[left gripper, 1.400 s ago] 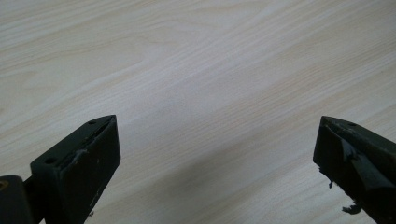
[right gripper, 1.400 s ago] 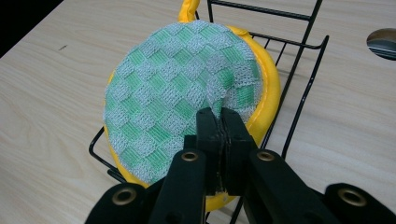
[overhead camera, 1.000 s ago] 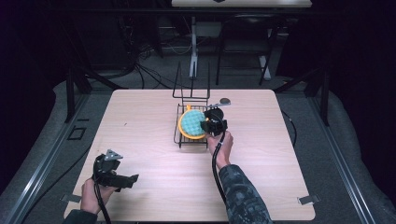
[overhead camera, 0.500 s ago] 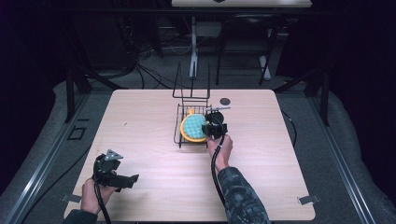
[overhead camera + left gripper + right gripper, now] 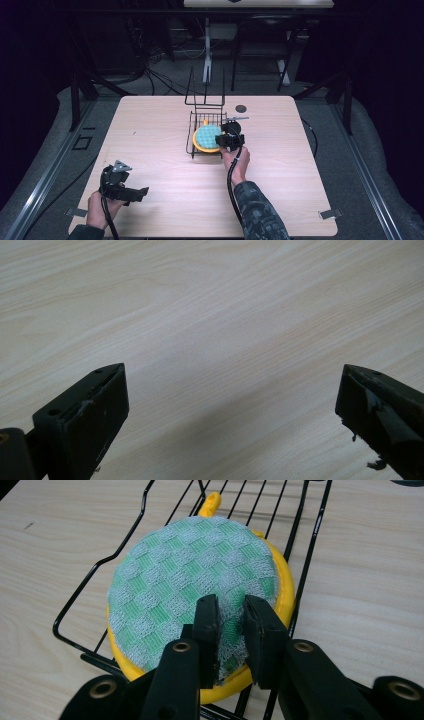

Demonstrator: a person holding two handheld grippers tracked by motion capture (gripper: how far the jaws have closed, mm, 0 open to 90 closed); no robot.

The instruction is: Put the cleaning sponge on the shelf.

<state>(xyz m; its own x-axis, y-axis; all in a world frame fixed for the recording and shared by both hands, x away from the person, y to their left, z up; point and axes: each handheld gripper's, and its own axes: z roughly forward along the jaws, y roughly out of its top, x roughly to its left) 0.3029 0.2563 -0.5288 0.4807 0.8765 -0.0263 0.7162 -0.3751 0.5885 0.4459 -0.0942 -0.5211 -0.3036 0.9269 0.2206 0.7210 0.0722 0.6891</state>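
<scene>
— Right claw first: where is it?

— Pinched down on the near edge of the round green-and-yellow pad, jaws almost together with the woven cloth bunched between them. I'd call that a grip, though a shallow one.

— And the pad itself?

— Lying flat in the black wire rack at the middle of the worktop, its yellow loop pointing away from me.

— Your left claw?

— Spread wide and holding nothing, hanging over bare wood near my front-left corner, well apart from the rack.

— So how far along are you?

— My guess: the grasp is made, nothing more. The pad is not yet raised off the wires, so lifting it clear and carrying it anywhere is all left to do.
</scene>
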